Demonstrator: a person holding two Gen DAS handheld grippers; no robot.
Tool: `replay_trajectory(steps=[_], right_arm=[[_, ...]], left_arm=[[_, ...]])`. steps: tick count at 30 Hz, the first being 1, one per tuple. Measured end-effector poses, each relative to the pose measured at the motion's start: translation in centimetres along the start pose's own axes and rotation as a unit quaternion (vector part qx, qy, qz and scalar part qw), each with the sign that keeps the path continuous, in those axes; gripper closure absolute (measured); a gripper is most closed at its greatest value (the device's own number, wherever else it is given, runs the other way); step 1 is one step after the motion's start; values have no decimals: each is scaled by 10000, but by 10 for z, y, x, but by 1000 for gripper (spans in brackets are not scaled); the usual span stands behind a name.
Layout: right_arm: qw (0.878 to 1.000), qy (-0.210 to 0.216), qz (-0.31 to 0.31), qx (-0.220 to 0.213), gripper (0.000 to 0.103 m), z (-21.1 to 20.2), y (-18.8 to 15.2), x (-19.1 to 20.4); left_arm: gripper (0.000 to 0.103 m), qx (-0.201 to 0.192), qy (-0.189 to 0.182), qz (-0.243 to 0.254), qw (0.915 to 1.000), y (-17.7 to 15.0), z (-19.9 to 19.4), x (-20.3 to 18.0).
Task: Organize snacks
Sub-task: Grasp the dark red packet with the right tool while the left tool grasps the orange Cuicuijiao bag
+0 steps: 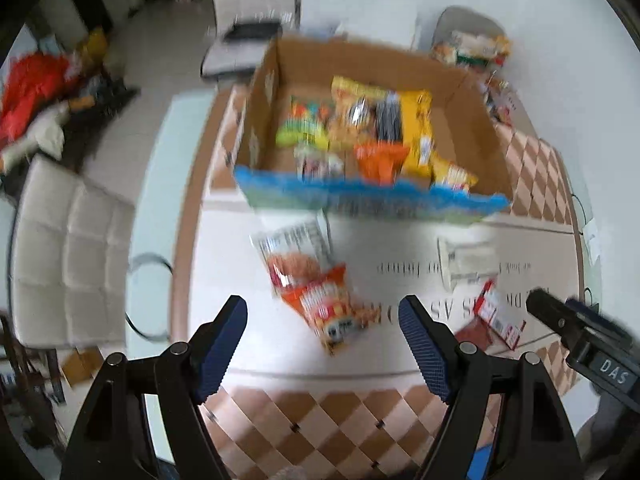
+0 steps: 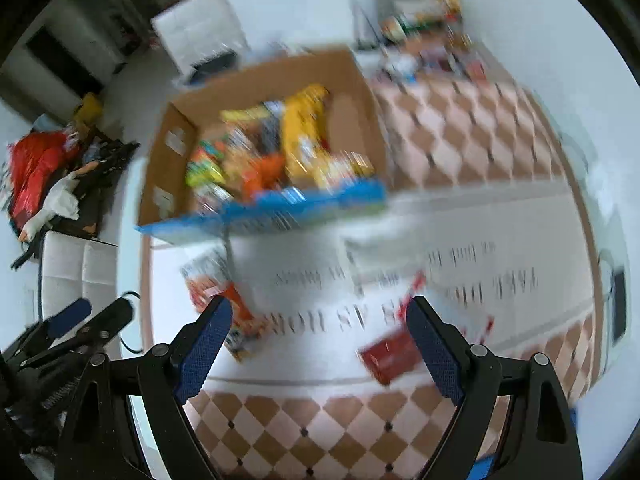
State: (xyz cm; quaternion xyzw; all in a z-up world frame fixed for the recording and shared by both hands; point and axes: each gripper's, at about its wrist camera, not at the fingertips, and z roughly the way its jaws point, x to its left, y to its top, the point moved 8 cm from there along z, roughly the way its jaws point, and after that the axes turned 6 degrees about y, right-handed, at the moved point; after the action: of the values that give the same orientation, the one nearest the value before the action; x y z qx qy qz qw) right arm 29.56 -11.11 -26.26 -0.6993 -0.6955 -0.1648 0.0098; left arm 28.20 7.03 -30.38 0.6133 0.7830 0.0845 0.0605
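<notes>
Checkered table (image 1: 320, 420) — snack-filled box (image 1: 472, 120), both tools gaping, empty

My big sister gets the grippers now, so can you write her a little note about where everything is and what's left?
Left gripper: open, empty, above the orange snack packet on the table.
Right gripper: open, empty, with the red snack box on the table near its right finger.
Cardboard box: on the table, already holding a yellow bag, a green packet and other snacks.
Done: most snacks are in the box.
Left: the orange packet and the red box still lie outside it. More packets sit in a pile beyond the box; the blur hides what they are.
</notes>
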Motion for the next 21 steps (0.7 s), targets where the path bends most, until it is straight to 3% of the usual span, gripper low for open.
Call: replay_trajectory(steps=[5, 7, 11, 16, 21], right_arm=[[9953, -106, 730, 632, 12, 44, -38, -58], [9913, -209, 917, 926, 12, 65, -52, -79], [9767, -1, 1636, 1392, 12, 101, -75, -111], [9605, -38, 2287, 1584, 12, 137, -91, -137], [9510, -58, 2603, 1670, 16, 157, -94, -142]], left_arm=[[26, 786, 17, -271, 9965, -20, 57, 1], [26, 1176, -73, -435, 9921, -30, 80, 0], [26, 1814, -352, -825, 9793, -42, 118, -7], [26, 2135, -477, -1140, 9691, -39, 143, -16], [26, 2262, -254, -1199, 9663, -32, 168, -20]])
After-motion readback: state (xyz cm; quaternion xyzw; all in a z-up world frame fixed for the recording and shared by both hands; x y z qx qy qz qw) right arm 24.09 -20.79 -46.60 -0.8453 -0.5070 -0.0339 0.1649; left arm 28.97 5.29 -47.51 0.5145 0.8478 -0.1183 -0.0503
